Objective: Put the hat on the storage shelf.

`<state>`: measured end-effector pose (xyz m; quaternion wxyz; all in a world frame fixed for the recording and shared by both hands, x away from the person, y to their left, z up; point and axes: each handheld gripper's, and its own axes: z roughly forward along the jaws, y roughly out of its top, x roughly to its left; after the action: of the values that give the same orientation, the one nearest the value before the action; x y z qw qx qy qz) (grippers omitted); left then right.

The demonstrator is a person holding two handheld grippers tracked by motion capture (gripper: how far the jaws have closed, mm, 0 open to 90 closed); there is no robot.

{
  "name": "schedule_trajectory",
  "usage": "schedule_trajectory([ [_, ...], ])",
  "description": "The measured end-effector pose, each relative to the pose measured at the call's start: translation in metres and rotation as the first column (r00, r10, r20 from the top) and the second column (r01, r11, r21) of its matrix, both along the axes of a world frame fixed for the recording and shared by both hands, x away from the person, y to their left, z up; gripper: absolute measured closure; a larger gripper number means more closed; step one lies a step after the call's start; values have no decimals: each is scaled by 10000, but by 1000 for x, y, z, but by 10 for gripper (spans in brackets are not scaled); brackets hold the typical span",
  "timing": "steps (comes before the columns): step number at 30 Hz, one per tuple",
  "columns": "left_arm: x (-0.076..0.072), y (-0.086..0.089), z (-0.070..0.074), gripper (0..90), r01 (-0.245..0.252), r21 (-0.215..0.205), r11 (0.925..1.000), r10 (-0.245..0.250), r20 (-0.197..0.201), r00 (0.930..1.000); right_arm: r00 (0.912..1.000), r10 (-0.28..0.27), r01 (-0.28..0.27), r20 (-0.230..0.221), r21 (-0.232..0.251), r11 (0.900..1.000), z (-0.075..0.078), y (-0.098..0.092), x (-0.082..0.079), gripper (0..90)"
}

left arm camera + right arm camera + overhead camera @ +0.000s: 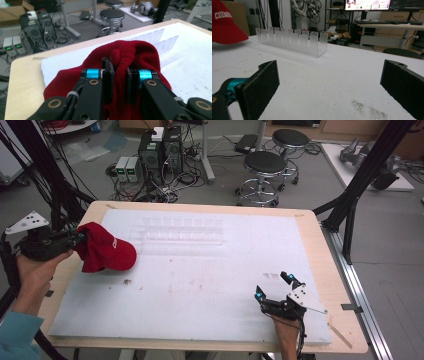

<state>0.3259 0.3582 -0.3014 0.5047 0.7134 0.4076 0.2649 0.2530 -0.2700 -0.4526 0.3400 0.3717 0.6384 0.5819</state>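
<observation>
Left claw (119, 75) clenched on bunched cap (106, 251) fabric at nine o'clock; could slip free if lifted quickly. Right claw (273, 285) released, idle at five o'clock.

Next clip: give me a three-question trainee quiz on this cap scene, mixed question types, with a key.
1. True or false: the left claw is shut on the red cap.
2. Which best describes the right claw?
A. Shut on the clear rack
B. Open, low over the white board, holding nothing
C. Shut on the cap's brim
3. In a few words: where does the clear rack stand relative to the cap in the high view?

Key
1. True: cap fabric is pinched between its jaws.
2. B: the jaws stand wide apart above the white board.
3. To the cap's right and slightly farther back on the board, near its far edge; whether they touch cannot be told.
</observation>
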Motion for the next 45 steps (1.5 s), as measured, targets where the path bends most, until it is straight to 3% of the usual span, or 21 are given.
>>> schedule_trajectory([
  [5, 0, -13, 13, 805, 606, 87, 9981, -608, 209, 9979, 10000, -11, 10, -59, -87, 10000, 1, 0, 1, 10],
  [11, 3, -36, 21, 804, 1421, 119, 9898, -1424, 288, 9894, 9996, 171, -175, -226, -141, 9997, 2, 1, 4, 10],
  [16, 6, -56, 26, 804, 2121, 187, 9771, -2124, 174, 9770, 9984, 522, -524, -216, -104, 9986, 12, 5, 5, 10],
  [21, 10, -76, 31, 804, 2646, 243, 9640, -2648, 34, 9643, 9950, 1000, -1001, -32, -266, 9946, 35, 10, 7, 10],
  [26, 12, -96, 33, 804, 3232, 387, 9455, -3229, -138, 9463, 9894, 1452, -1450, 19, -317, 9889, 51, 15, 11, 9],
  [35, 15, -125, 32, 804, 4155, 448, 9085, -4145, -285, 9096, 9598, 2711, -2755, -723, -595, 9594, 79, 35, 29, 10],
  [40, 17, -139, 31, 804, 4615, 485, 8858, -4600, -392, 8870, 9307, 3480, -3561, -1126, -611, 9325, 94, 47, 41, 10],
  [45, 18, -154, 29, 804, 5073, 556, 8600, -5049, -528, 8616, 8924, 4317, -4434, -1309, -773, 8930, 109, 66, 51, 38],
])
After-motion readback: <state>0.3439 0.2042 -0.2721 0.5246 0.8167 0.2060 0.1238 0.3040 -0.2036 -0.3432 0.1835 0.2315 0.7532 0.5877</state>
